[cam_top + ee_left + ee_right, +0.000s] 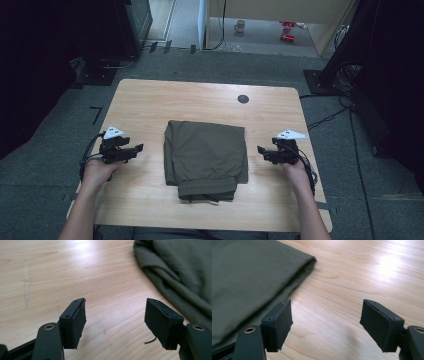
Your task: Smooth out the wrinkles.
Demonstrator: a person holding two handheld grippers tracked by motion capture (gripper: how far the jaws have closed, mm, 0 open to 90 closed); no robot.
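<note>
Olive-green folded cloth garment (206, 159): lying flat at the middle of my light wooden bench (150, 100), elastic waistband end toward the near edge, folded end away. Left tool (137, 148): I hold it just off the garment's left side, low over bare wood, jaws spread wide, nothing between them; garment edge (175, 272) seen ahead to one side. Right tool (260, 149): off the garment's right side, jaws likewise spread and empty; garment corner (249, 277) beside one jaw

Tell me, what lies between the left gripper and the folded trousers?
Nothing: bare wood of the table separates the left gripper from the trousers, as the high view shows.
</note>
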